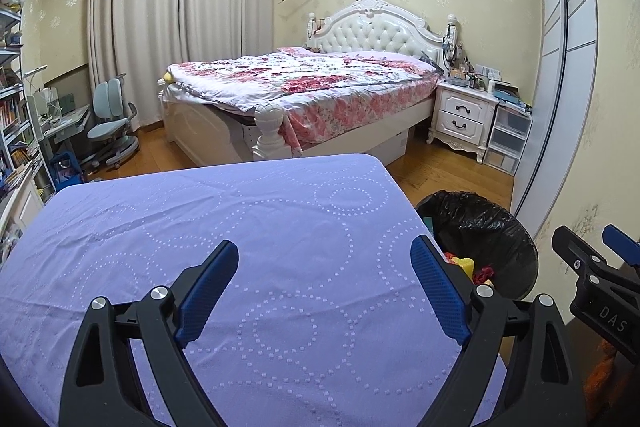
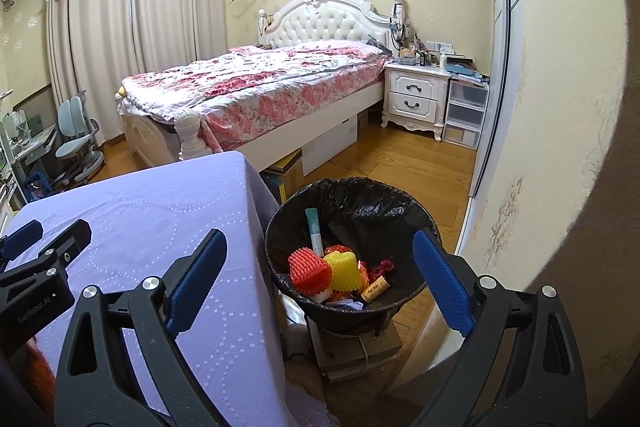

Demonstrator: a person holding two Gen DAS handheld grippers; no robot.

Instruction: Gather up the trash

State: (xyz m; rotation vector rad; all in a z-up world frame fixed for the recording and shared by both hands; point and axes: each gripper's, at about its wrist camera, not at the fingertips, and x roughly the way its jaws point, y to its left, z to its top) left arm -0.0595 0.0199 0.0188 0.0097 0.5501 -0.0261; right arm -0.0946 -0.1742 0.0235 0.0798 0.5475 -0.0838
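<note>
While both tools hang released, the left gripper (image 1: 324,283) over the bare purple tablecloth (image 1: 200,227) and the right gripper (image 2: 320,279) above the bin (image 2: 400,203), the trash (image 2: 332,271) is seen inside; any remaining piece is best dropped centrally

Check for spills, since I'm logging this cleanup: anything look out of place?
Nothing stands out. The trash sits inside the bin, none on the purple cloth in view; both tongs, left and right, are open and empty.
</note>
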